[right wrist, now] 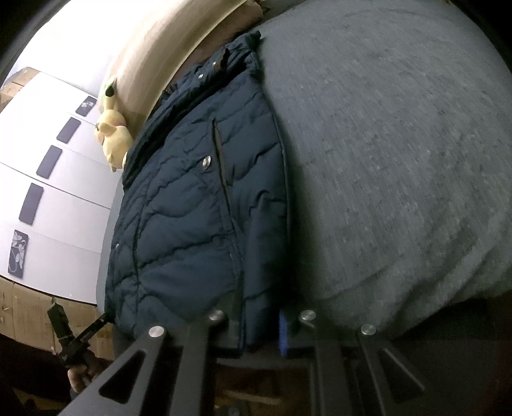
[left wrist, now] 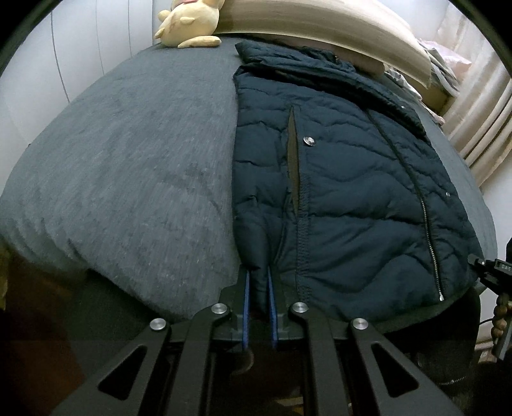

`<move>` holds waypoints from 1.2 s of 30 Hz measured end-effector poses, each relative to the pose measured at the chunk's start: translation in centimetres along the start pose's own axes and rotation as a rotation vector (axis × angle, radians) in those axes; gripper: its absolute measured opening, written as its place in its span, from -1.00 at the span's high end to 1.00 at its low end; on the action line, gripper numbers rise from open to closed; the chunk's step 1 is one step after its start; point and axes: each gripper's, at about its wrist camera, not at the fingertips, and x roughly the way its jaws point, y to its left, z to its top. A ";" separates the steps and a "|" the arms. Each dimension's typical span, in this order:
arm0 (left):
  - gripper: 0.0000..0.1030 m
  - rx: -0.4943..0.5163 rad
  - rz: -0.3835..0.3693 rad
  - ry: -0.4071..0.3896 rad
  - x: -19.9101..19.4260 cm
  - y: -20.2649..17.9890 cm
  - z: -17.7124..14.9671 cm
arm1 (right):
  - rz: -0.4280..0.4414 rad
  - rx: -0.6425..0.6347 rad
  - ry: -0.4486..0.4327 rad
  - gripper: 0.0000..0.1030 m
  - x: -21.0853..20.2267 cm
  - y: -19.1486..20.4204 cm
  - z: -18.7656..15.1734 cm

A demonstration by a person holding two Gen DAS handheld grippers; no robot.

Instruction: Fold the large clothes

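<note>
The left gripper (left wrist: 258, 281) is pinching the jacket (left wrist: 336, 192) at its hem, the blue pads (left wrist: 246, 307) clenched on a fold of navy quilted cloth at the six o'clock edge of the left wrist view. The right gripper (right wrist: 259, 326) is likewise clamping the hem at six o'clock in its own view, cloth filling the gap between its fingers. From both grips the jacket is stretching away toward twelve o'clock across the grey bedspread (left wrist: 128, 160), zipped up, its pocket slit (left wrist: 292, 153) and snap button (left wrist: 309, 140) facing up and the collar (left wrist: 320, 64) lying nearest the beige headboard (left wrist: 320, 22). A yellow plush toy (left wrist: 188, 22) is sitting at eleven o'clock, clear of the garment. The sides appear already turned in, since no sleeves are showing and the body is lying as a narrow panel. What seems to be remaining is carrying the hem up to the collar and flattening the bundle.
</note>
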 end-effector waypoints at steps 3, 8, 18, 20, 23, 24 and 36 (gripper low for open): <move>0.80 -0.013 -0.007 0.011 0.6 0.0 0.4 | 0.000 0.002 0.009 0.70 0.0 0.0 -0.2; 0.70 -0.095 -0.051 -0.002 1.1 1.0 1.3 | 0.068 0.063 -0.012 0.62 0.4 -0.9 0.7; -0.01 -0.191 -0.103 -0.006 1.7 2.5 2.0 | 0.116 0.099 -0.068 -0.21 -0.4 -2.6 1.9; -0.11 -0.183 -0.099 0.006 2.0 2.2 2.0 | 0.124 0.092 -0.083 -0.32 -0.7 -2.8 2.0; -0.11 -0.170 -0.110 0.030 2.6 1.2 1.3 | 0.115 0.062 -0.060 -0.32 0.2 -2.0 1.5; -0.10 -0.160 -0.107 0.034 2.8 0.9 1.2 | 0.094 0.055 -0.048 -0.24 0.6 -1.9 1.5; 0.81 -0.073 -0.121 -0.011 0.7 0.8 1.2 | 0.056 -0.057 0.001 0.74 0.1 0.1 0.7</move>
